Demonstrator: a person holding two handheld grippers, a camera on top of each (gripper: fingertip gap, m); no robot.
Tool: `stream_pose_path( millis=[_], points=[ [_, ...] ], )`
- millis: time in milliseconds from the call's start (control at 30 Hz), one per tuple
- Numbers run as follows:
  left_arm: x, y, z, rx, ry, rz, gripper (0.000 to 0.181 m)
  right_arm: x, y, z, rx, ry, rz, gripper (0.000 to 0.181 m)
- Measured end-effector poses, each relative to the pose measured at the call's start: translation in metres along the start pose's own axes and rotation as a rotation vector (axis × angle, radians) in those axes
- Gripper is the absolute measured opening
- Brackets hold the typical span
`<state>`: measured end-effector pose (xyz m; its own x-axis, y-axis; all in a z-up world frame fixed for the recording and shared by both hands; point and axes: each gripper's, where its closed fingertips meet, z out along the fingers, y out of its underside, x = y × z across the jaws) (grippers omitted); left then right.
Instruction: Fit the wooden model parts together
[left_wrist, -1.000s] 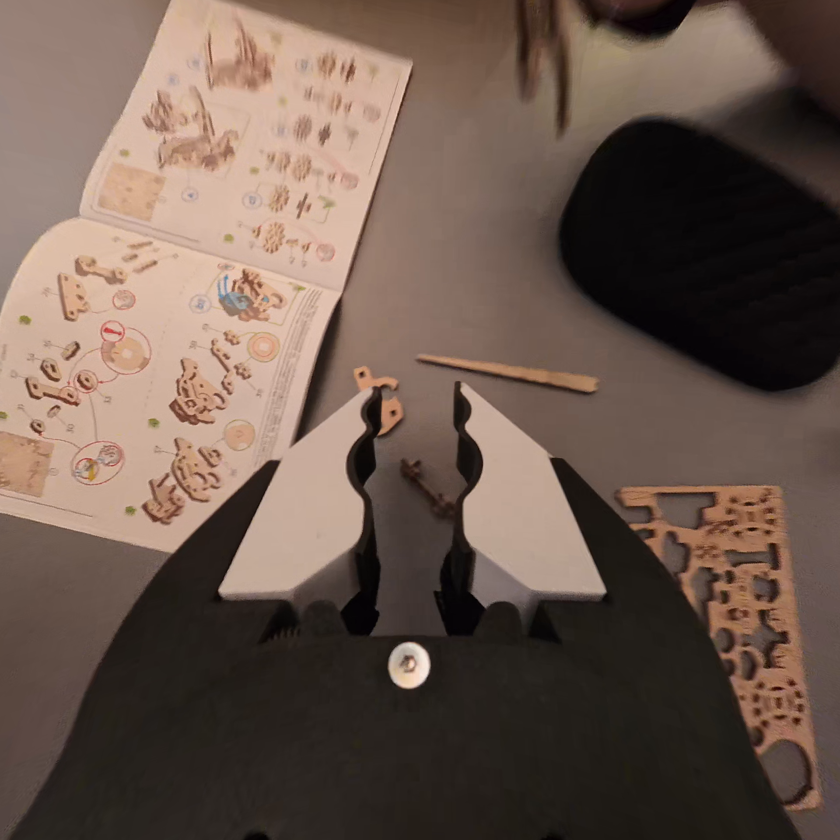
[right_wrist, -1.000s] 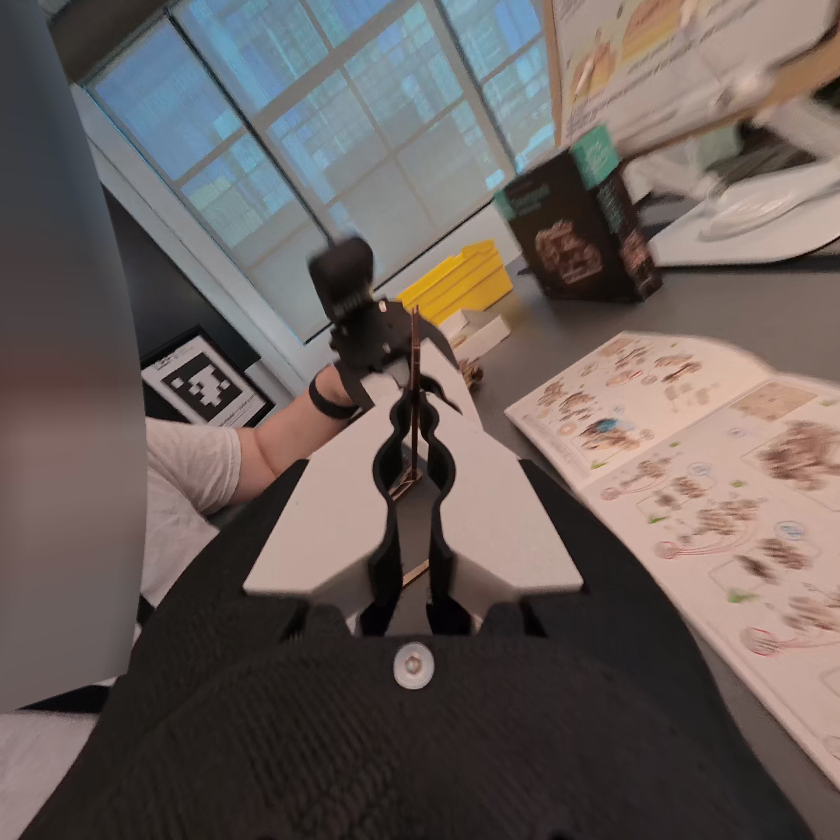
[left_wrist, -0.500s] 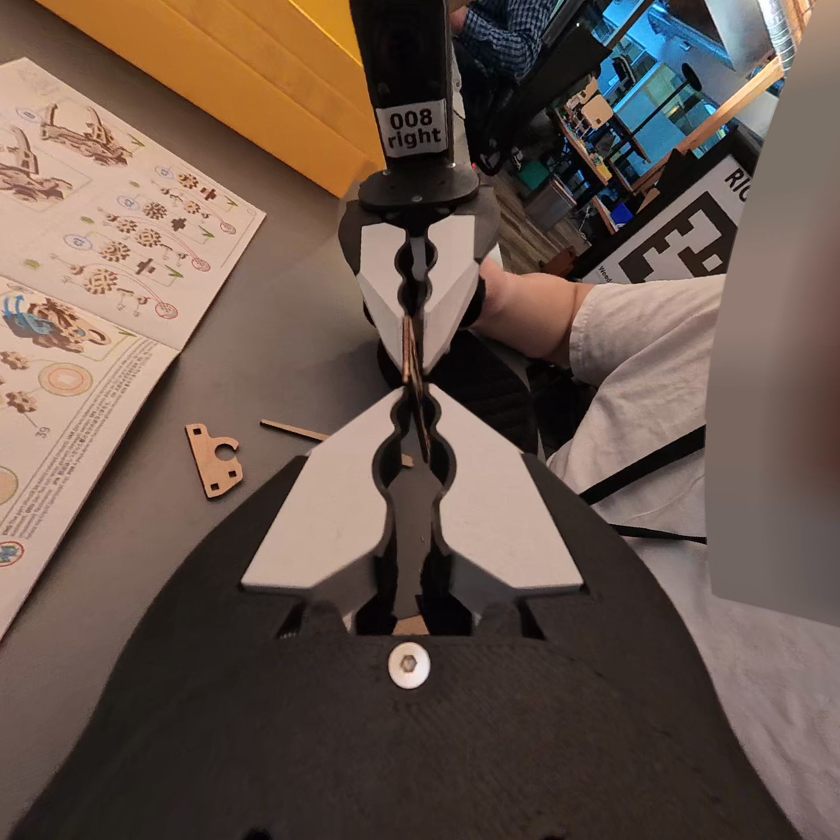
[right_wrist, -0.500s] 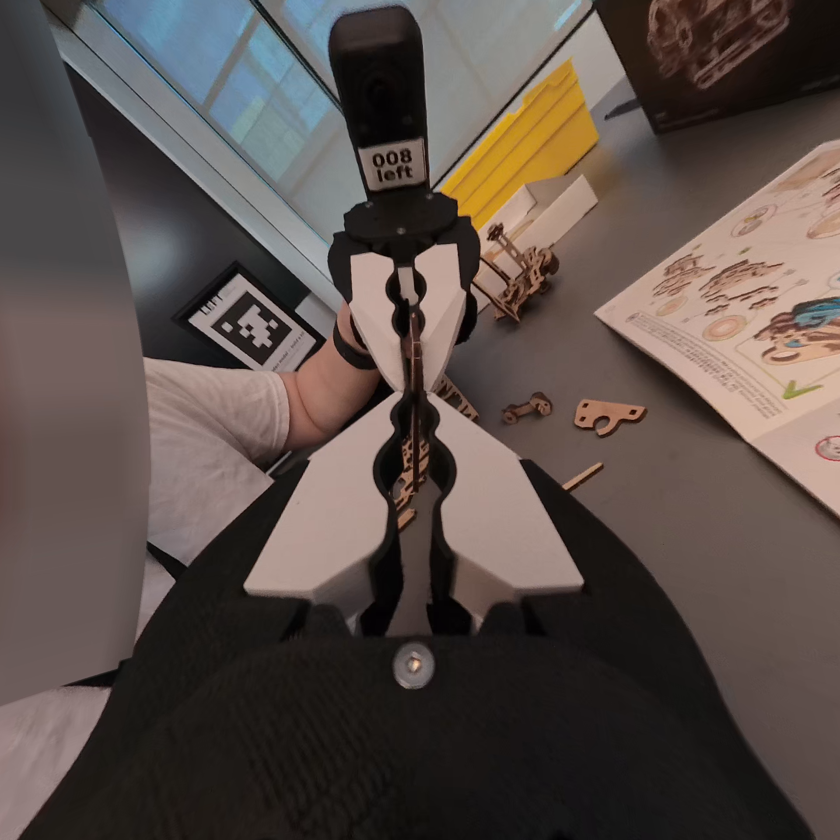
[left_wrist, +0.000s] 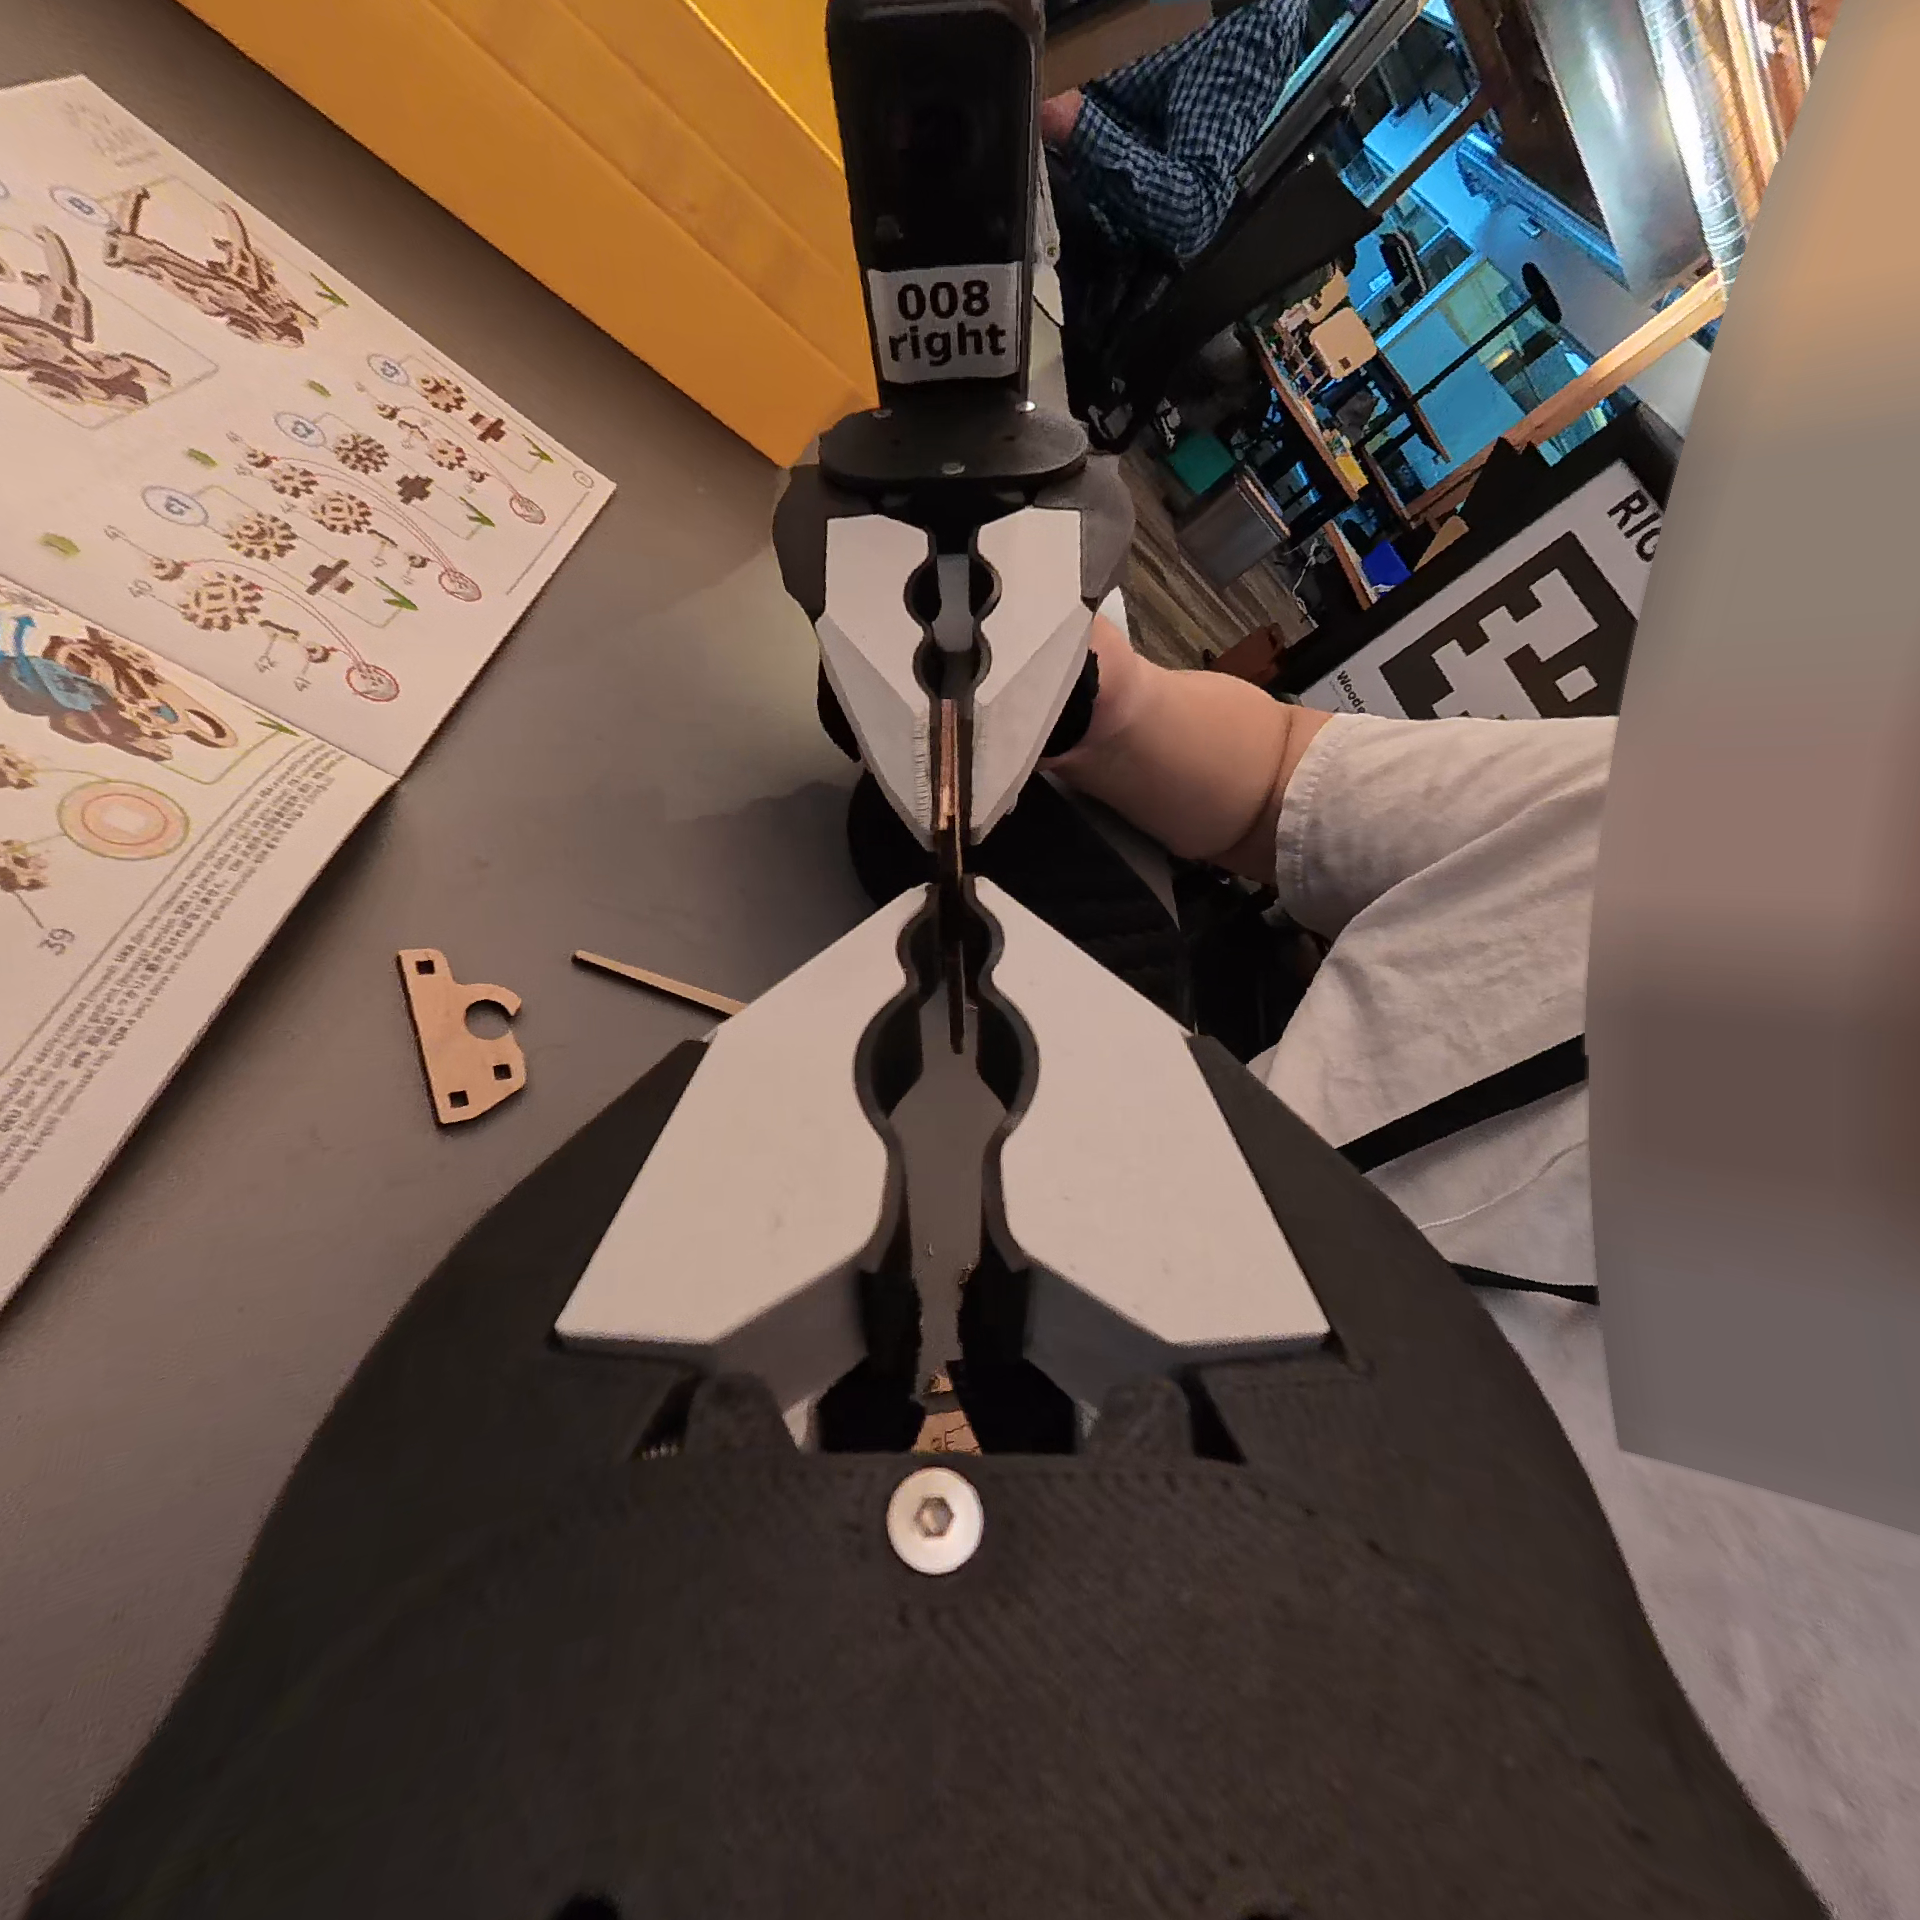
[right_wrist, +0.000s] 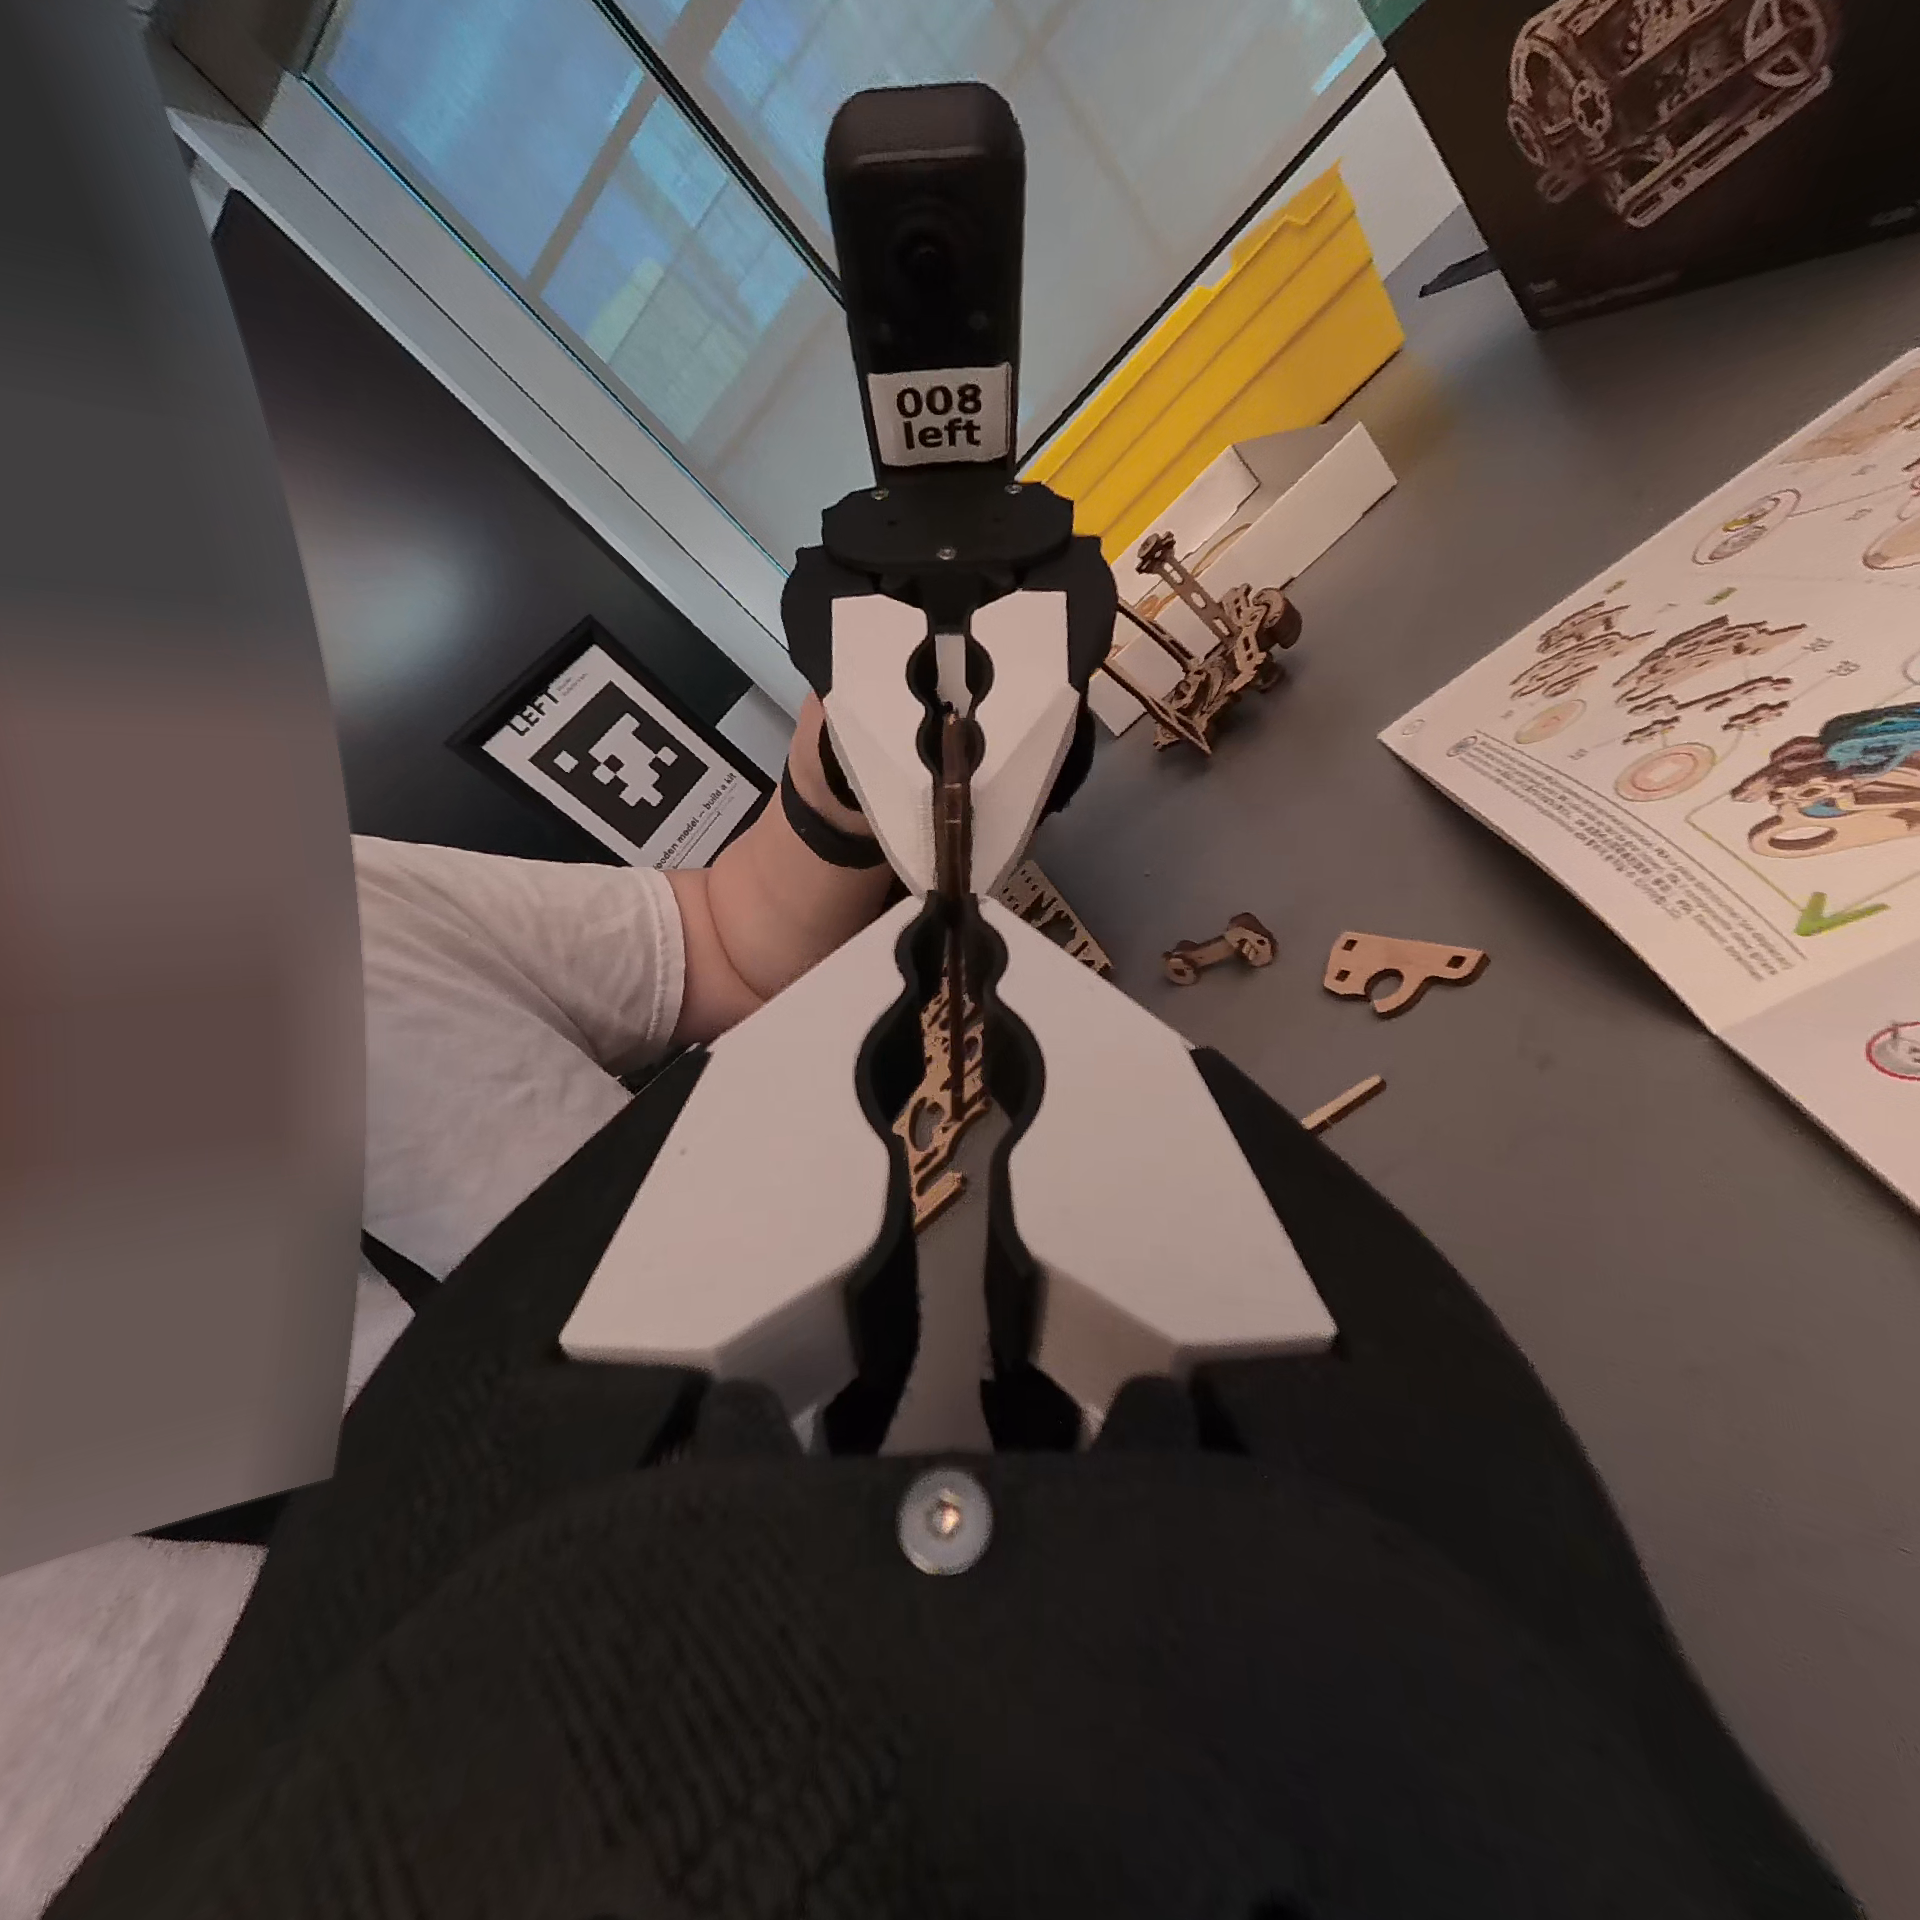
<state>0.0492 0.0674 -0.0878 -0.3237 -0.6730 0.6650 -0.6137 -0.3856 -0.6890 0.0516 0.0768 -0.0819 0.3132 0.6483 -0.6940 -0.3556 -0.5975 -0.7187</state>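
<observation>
My left gripper (left_wrist: 951, 899) is shut on a thin wooden part (left_wrist: 955, 982), seen edge-on between its white fingers. My right gripper (left_wrist: 948, 831) faces it tip to tip and is shut on another thin wooden part (left_wrist: 947, 769). In the right wrist view my right gripper (right_wrist: 948, 906) grips its flat part (right_wrist: 952, 992), and the left gripper (right_wrist: 948, 883) opposite holds its part (right_wrist: 951, 790). The two parts meet at the fingertips, above the grey table. I cannot tell whether they are joined.
A flat wooden bracket (left_wrist: 462, 1039), a thin stick (left_wrist: 655, 977) and a small wooden piece (right_wrist: 1221, 945) lie on the table. An open instruction booklet (left_wrist: 208, 623), a yellow bin (left_wrist: 582, 177), a partly built model (right_wrist: 1205, 644) and a dark box (right_wrist: 1683, 145) stand farther off. A person's arms hold both grippers. Only a small space, under 4 cm, lies between the two pairs of fingers.
A second ago my left gripper was open, looking down at a small part on the table. It is now raised, shut on a part, and tip to tip with the right gripper.
</observation>
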Motion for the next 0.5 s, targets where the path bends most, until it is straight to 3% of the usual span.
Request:
stream_pose_path(
  millis=[500],
  points=[
    [-0.0018,-0.0081,-0.0033,0.055,-0.020,-0.021,0.000,0.0015,0.0078,0.0020,-0.063,0.012,-0.014,0.000]
  ],
)
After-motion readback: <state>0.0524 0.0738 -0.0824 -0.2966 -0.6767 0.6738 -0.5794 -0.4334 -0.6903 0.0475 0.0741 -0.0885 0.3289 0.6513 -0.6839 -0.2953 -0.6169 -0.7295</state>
